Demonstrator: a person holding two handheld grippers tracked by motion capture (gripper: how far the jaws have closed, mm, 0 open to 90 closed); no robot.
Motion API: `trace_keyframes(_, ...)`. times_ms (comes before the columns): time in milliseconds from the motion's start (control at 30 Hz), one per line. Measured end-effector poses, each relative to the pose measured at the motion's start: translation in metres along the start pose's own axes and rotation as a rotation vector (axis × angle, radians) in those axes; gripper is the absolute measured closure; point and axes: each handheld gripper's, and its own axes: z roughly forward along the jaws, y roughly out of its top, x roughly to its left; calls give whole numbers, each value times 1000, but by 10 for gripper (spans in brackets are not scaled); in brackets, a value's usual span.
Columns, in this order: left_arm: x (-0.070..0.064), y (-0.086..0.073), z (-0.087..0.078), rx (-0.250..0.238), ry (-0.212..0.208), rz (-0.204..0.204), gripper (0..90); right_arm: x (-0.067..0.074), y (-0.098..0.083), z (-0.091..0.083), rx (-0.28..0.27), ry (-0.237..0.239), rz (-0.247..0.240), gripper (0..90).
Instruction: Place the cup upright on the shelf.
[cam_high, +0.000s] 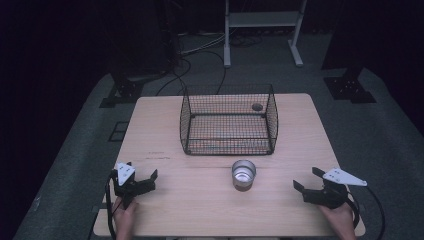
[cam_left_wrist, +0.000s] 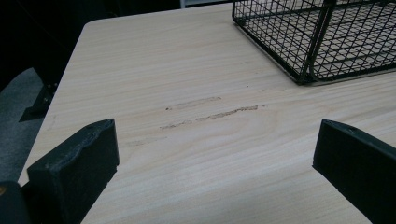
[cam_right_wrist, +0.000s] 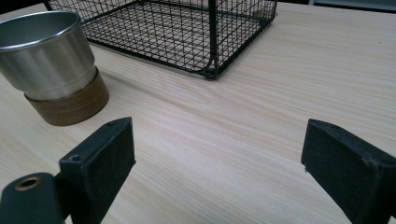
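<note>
I have both grippers low over the near edge of the table (cam_high: 165, 205), one at each corner. The left gripper (cam_high: 134, 182) sits at the near left, its jaws spread wide with nothing between them; in the left gripper view I see only bare wood between the jaws, with a couple of faint scuff marks (cam_left_wrist: 210, 114) ahead. The right gripper (cam_high: 311, 184) sits at the near right, jaws also spread wide and empty.

The cup (cam_high: 243, 174) stands upright on the table between my two grippers, nearer the right one but still well apart from it. It is a metal cup with a brown wooden-looking band at its base. In the right gripper view the cup (cam_right_wrist: 51, 65) lies ahead and to the left of the jaws, outside the gap between them.

The basket (cam_high: 229, 120), black wire, stands just beyond the cup at mid-table. The cup is near its front wall but not touching it. A small dark round thing (cam_high: 257, 106) shows at the basket's far right corner; I cannot tell what it is.

In the left gripper view the basket's corner (cam_left_wrist: 308, 51) is ahead and to the right of the jaws, apart from them.

I can read no brand, label or writing on any of these.
</note>
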Motion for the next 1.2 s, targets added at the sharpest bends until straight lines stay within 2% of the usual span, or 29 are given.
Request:
trace_keyframes(333, -1, 0, -1, 2, -4, 4, 0, 12, 7, -1, -12, 24, -32, 90)
trace_keyframes(867, -1, -1, -1, -5, -6, 4, 0, 32, 13, 3, 1, 81, -84, 90)
trace_keyframes(1200, -1, -1, -1, -3, -7, 4, 0, 41, 24, 4, -5, 123, -117, 90)
